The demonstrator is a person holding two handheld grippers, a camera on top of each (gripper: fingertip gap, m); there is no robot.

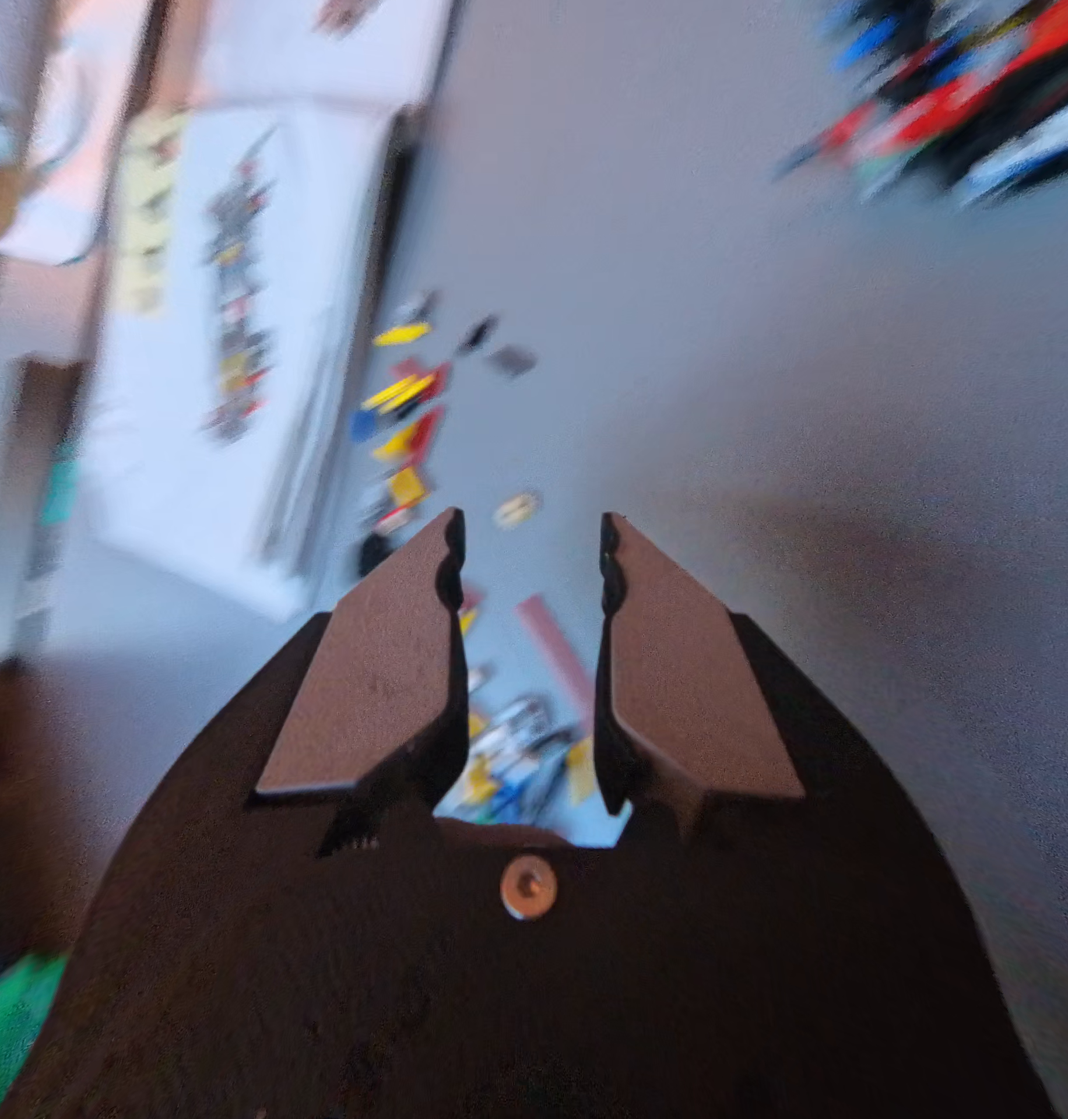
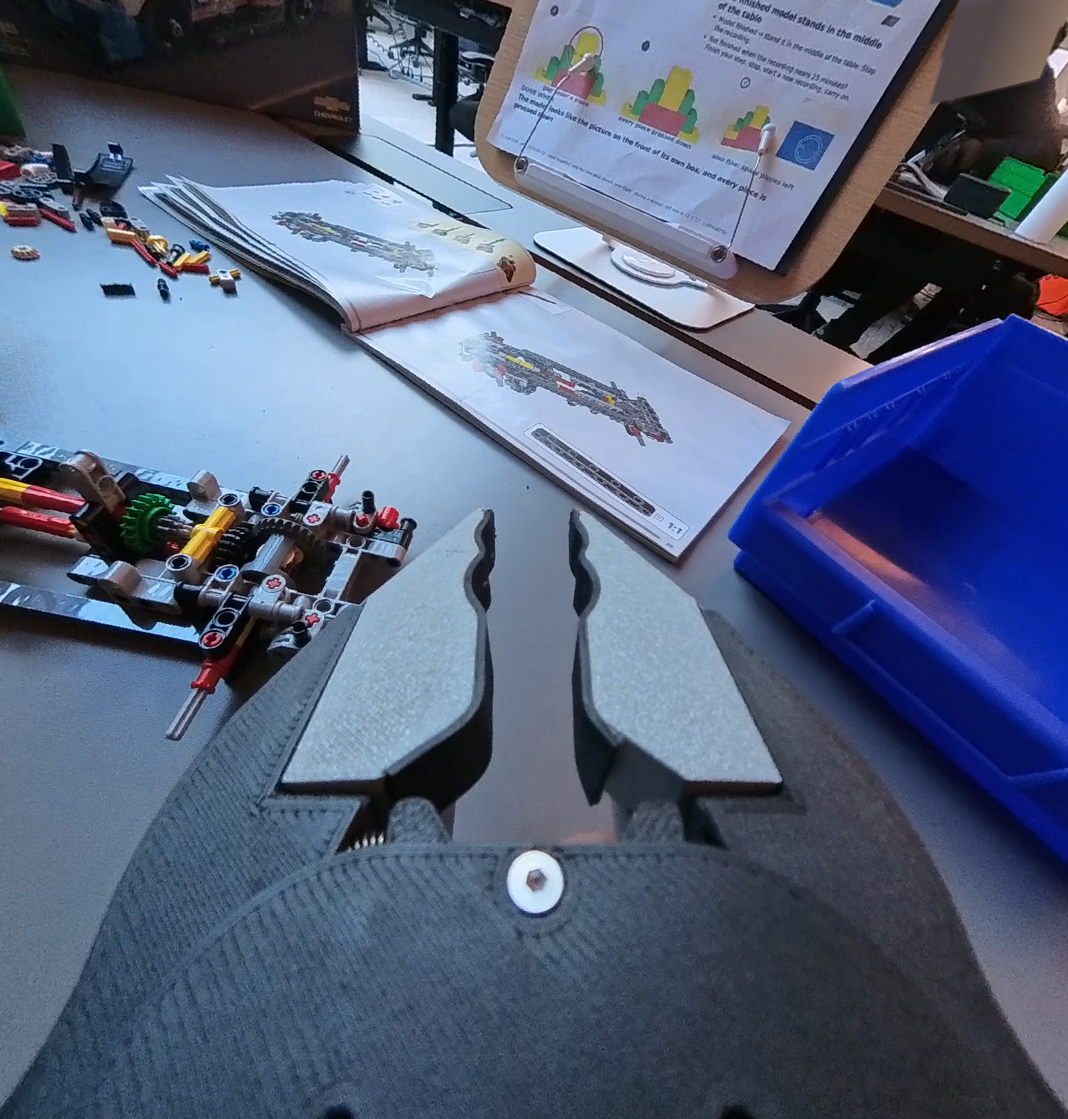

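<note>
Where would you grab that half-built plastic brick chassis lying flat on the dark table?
Probably across its near end frame, coming from above: the half-built plastic brick chassis lies flat, and the frame's two outer sides look parallel and firm. The thin grey axles sticking out would likely slip. The right claw stands open beside it.

model (image 2: 229,563) left, booklet (image 2: 519,375) behind — bin (image 2: 943,575) right

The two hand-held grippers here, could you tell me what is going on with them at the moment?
Both are open and hold nothing. The right hand-held gripper hovers over the dark table, between a partly built toy chassis and a blue bin, with an open instruction booklet ahead. The left hand-held gripper is over scattered small building pieces; its view is blurred.
</note>
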